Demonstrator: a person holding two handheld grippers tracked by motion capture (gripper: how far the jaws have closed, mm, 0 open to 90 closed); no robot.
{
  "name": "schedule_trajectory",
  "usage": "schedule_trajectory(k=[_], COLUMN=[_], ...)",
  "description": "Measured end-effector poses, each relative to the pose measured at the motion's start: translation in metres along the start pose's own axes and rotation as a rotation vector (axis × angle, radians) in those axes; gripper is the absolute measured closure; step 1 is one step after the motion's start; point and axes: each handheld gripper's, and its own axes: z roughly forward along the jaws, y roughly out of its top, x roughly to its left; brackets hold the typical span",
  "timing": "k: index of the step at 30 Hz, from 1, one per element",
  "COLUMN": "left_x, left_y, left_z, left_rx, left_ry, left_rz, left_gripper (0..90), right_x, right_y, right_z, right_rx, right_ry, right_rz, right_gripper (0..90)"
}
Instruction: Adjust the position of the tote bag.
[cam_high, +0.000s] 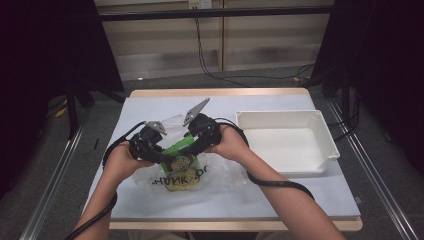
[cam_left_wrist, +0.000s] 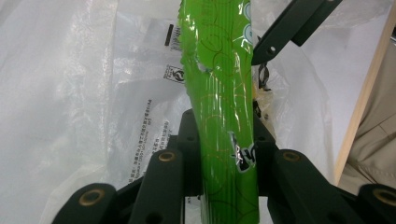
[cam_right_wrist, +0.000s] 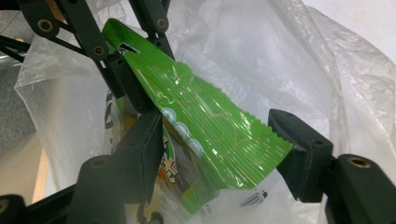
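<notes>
My left gripper (cam_high: 159, 150) has its jaws squeezed tight on one end of the green snack packet (cam_left_wrist: 224, 107). The packet sticks up between those jaws, half inside the clear plastic bag (cam_high: 200, 175) that lies under both my grippers on the table (cam_high: 150, 105).

My right gripper (cam_right_wrist: 219, 140) has its jaws loose. They stand on each side of the packet's zigzag end. One jaw is just touching the edge, but they are not pinching it.

Here is what could go wrong, I think. Only my left jaws hold the packet now. If I pull with them, the shiny packet may slip out and flop down into the bag. If I squeeze harder, the snacks inside could get crushed. The thin bag is soft and crinkly around my jaws, so it may get caught between them and tear, or come along when I lift. The white tray (cam_high: 327, 145) sits off beside my right gripper, well apart.
</notes>
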Motion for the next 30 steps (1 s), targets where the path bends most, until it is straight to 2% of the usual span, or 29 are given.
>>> schedule_trajectory(k=[2,3,5,6,9,10,11,13,15,16,17,18,19,20,21,23,24,27,29,30], left_x=[0.001,0.000,0.000,0.003,0.004,0.004,0.001,0.001,0.003,0.001,0.005,0.006,0.007,0.005,0.007,0.011,0.012,0.017,0.018,0.018], left_y=[0.001,0.001,0.001,0.001,0.000,0.000,0.000,0.000,0.001,0.000,0.000,-0.001,-0.003,-0.006,-0.009,-0.016,-0.019,-0.028,-0.032,-0.033], left_z=[0.000,0.001,0.001,0.000,0.001,0.001,0.004,0.004,0.002,0.004,0.002,0.002,0.001,0.003,0.002,0.003,0.003,0.005,0.007,0.008], left_rx=[0.005,0.004,0.005,0.030,0.024,0.023,-0.010,-0.015,0.004,-0.032,-0.004,-0.021,-0.031,-0.085,-0.080,-0.087,-0.098,-0.126,-0.097,-0.092], left_ry=[-0.004,-0.007,-0.007,-0.005,-0.005,-0.009,-0.008,-0.008,-0.005,0.007,0.019,0.026,0.031,0.036,0.040,0.045,0.049,0.041,0.048,0.052], left_rz=[0.019,0.015,0.011,0.052,0.047,0.045,0.007,0.014,0.048,-0.001,0.031,0.011,0.007,-0.060,-0.052,-0.064,-0.089,-0.116,-0.103,-0.112], left_gripper=[73.4,73.4,73.3,73.0,70.9,70.7,70.5,69.5,67.1,64.3,58.6,53.7,47.2,40.2,35.5,25.9,21.5,18.1,17.5,17.1], right_x=[0.000,0.001,0.002,0.003,0.007,0.007,0.008,0.008,0.010,0.010,0.009,0.009,0.008,0.007,0.007,0.005,0.004,0.002,0.000,0.000], right_y=[0.000,0.000,0.000,0.000,0.000,0.000,0.001,0.001,0.001,0.002,0.001,0.001,0.000,-0.001,-0.001,-0.003,-0.004,-0.005,-0.005,-0.004], right_z=[0.002,0.002,0.003,0.003,0.002,0.002,0.002,0.001,0.001,0.000,0.000,0.000,-0.001,-0.001,-0.003,-0.006,-0.009,-0.019,-0.026,-0.030], right_rx=[0.006,0.012,0.025,0.035,0.111,0.121,0.138,0.164,0.184,0.187,0.197,0.202,0.201,0.199,0.193,0.178,0.172,0.145,0.108,0.099], right_ry=[0.013,0.009,0.027,0.033,0.046,0.051,0.060,0.071,0.080,0.078,0.084,0.087,0.086,0.084,0.080,0.078,0.071,0.069,0.075,0.075], right_rz=[-0.015,-0.029,-0.034,-0.040,-0.075,-0.089,-0.086,-0.081,-0.070,-0.047,-0.032,-0.030,-0.020,-0.014,-0.002,0.022,0.029,0.044,0.043,0.052], right_gripper=[41.3,42.1,51.2,54.3,66.2,68.6,71.0,73.7,75.4,76.0,76.7,77.3,77.6,78.0,78.3,78.9,79.1,79.2,79.2,79.2])
